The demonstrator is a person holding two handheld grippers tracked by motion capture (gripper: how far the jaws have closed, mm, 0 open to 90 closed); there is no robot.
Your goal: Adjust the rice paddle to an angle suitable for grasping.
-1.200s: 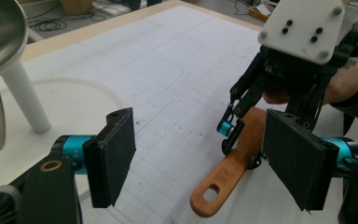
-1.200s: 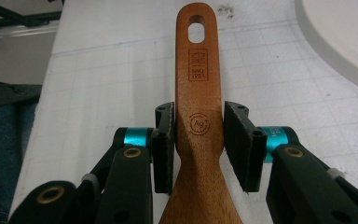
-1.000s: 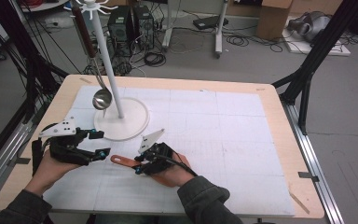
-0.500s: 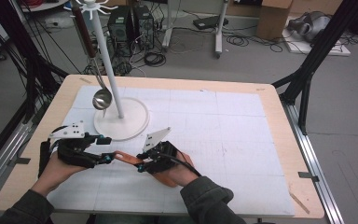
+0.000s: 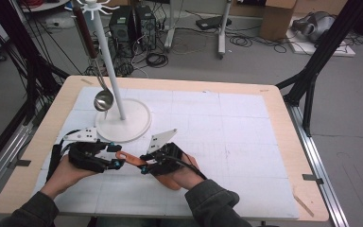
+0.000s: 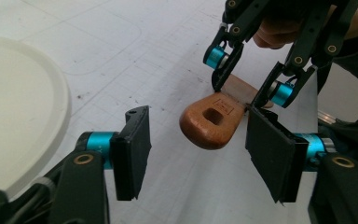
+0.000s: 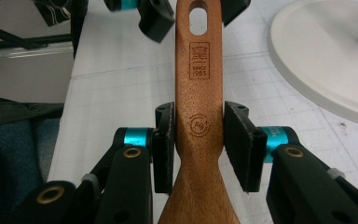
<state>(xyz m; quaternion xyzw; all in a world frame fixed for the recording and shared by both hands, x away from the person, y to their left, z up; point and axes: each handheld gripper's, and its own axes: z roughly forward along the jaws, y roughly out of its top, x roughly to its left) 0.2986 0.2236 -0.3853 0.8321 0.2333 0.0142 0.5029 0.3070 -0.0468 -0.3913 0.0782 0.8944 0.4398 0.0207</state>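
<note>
Closing in on the wooden handle (image 6: 213, 120), left tongs (image 6: 200, 158) half open, pads flanking its holed end without touching; a handover looks near. Held level above the bench (image 5: 246, 118) by right tongs (image 7: 198, 144), clamped on its neck. White mat, stand (image 5: 123, 120) with ladle (image 5: 103, 99) behind; cables on workshop floor.

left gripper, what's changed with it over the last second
The left gripper has moved in toward the hole end of the wooden handle, and its jaws have just been closing, with the handle tip between them but not yet pinched. The right gripper stays clamped on the handle in the same spot. The white stand and the hanging ladle have not moved.
</note>
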